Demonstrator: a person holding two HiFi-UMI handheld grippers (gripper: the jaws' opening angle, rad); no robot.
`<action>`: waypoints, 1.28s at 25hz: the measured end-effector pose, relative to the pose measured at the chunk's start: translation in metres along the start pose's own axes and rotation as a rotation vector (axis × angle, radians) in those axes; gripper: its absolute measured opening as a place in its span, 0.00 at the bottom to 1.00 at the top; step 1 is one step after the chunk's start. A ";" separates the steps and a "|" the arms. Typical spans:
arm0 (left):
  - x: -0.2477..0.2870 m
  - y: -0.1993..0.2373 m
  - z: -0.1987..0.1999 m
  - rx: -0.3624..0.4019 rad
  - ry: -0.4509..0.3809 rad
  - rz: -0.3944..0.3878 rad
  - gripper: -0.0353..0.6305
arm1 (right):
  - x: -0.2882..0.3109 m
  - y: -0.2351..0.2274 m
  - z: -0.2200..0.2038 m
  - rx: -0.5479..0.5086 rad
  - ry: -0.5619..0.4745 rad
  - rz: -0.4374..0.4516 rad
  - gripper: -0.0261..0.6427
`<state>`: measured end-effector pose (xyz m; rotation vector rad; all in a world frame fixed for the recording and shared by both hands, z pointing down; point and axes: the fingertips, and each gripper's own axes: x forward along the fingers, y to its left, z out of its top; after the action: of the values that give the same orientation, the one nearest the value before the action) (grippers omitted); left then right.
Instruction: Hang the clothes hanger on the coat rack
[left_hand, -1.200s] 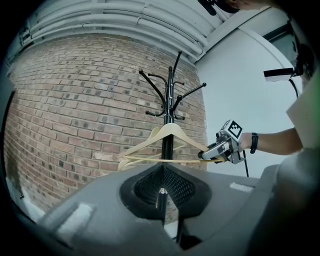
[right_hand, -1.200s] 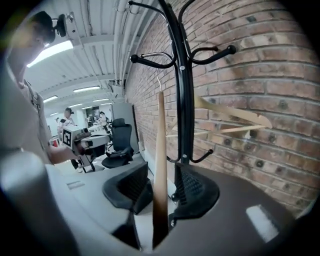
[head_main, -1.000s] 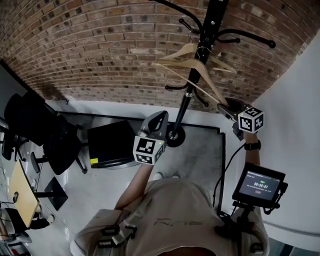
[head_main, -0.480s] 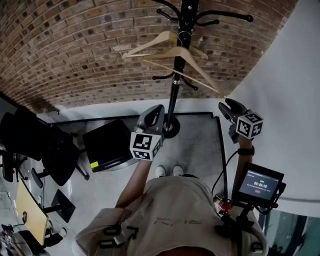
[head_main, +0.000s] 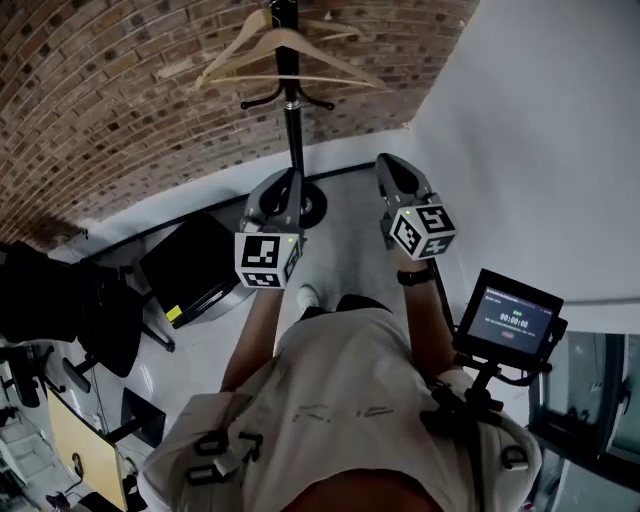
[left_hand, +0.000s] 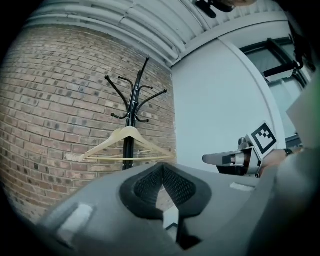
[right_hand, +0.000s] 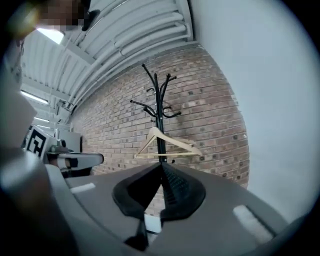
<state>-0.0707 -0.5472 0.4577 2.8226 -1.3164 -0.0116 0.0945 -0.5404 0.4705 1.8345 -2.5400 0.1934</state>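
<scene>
Wooden hanger (left_hand: 128, 132) hangs on rack (head_main: 293, 140), bar running left-right, far ahead of both closed, empty grippers; left gripper (head_main: 282, 186) in line with pole, right gripper (head_main: 392, 166) offset right

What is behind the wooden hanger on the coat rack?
Behind the hanger stands the coat rack's black pole, with the brick wall further back. The hanger's top and bar cover short bits of the pole; its hook cannot be made out.
</scene>
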 end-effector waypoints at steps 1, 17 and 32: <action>0.002 -0.003 -0.001 -0.001 0.001 0.004 0.05 | 0.001 -0.001 -0.004 -0.001 0.002 -0.018 0.04; -0.164 -0.317 -0.007 -0.083 -0.020 0.023 0.05 | -0.320 0.031 -0.023 -0.026 0.094 0.078 0.04; -0.215 -0.357 0.020 -0.007 0.003 -0.029 0.05 | -0.376 0.123 0.015 -0.038 -0.084 0.136 0.04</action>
<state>0.0636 -0.1537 0.4266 2.8342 -1.2722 -0.0125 0.0988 -0.1485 0.4155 1.6926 -2.7064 0.0693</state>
